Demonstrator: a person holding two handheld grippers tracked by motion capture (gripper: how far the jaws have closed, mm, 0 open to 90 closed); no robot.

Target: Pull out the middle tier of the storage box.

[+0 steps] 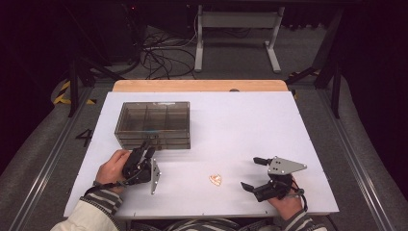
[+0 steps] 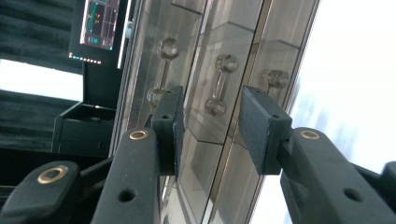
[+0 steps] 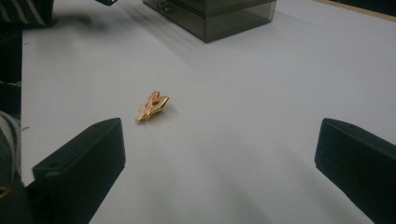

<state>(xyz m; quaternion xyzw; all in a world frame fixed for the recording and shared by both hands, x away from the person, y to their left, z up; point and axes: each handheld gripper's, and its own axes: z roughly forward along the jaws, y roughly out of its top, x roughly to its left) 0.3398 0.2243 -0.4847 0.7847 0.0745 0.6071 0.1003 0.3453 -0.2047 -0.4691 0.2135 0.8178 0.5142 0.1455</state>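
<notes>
One smoky drawer box (image 1: 153, 124), one gold trinket (image 1: 215, 179), two tongs, one table (image 1: 250, 120)

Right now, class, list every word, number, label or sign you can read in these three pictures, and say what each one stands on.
"4": a dark numeral on the grey floor left of the white table, high view.
Monitor in the left gripper view: coloured graphics and lettering, too small and blurred to read.
Smoky clear drawer box: no label visible.
Small gold item on the table: no writing legible.
</notes>
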